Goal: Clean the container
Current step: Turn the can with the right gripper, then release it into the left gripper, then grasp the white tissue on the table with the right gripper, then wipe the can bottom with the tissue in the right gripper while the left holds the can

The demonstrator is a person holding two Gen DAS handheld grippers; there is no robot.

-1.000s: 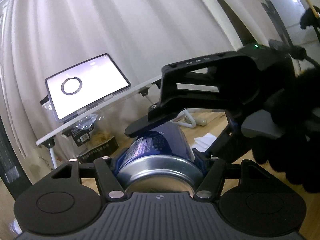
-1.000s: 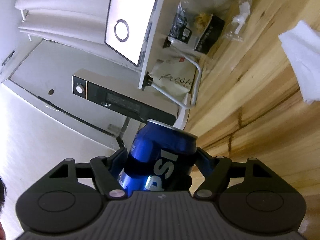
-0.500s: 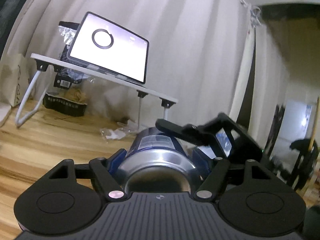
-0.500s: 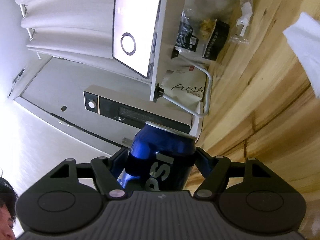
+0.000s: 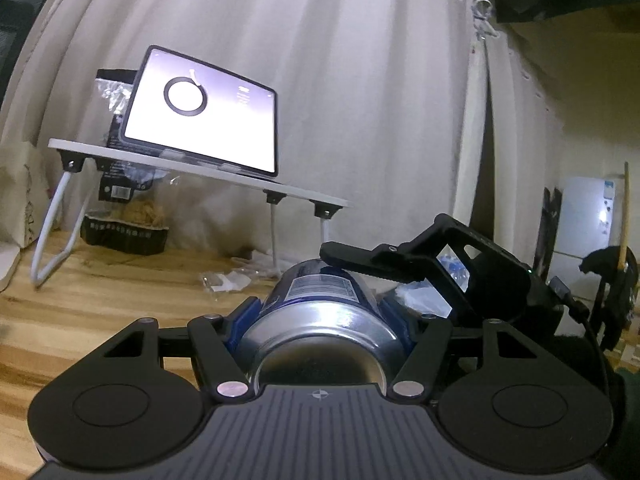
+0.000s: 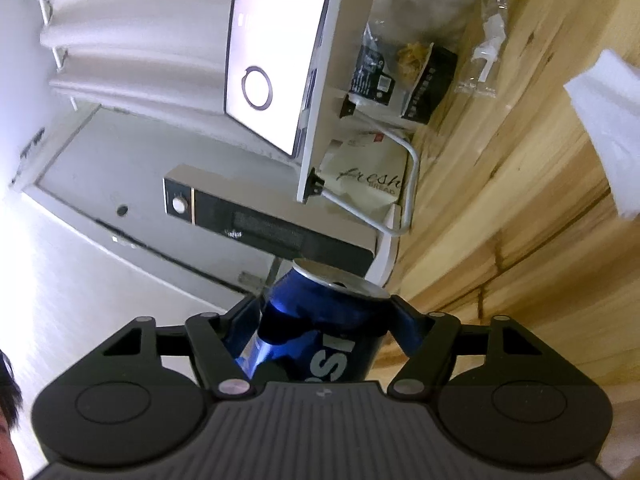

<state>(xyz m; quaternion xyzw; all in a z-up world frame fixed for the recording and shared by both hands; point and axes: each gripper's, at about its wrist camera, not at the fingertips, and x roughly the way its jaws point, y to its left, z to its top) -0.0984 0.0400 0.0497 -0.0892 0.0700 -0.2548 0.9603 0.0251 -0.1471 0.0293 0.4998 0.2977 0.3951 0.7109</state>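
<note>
Can: a blue drinks can held off the wooden floor, gripped from two sides at once; in the left wrist view its silver base faces the camera, in the right wrist view its silver top rim points away.
Left gripper: fingers pinching the can near its base, blue pads pressed against both sides.
Right gripper: fingers pinching the can's body, with white lettering showing between them; in the left wrist view one of its fingers lies across the far end of the can.
Lap table: white, on bent wire legs, standing on the floor beyond the can.
Tablet: propped on the lap table, screen lit with a dark ring.
Snack bags: under the lap table, against the curtain.
White tissue: on the floor, well apart from the can.
</note>
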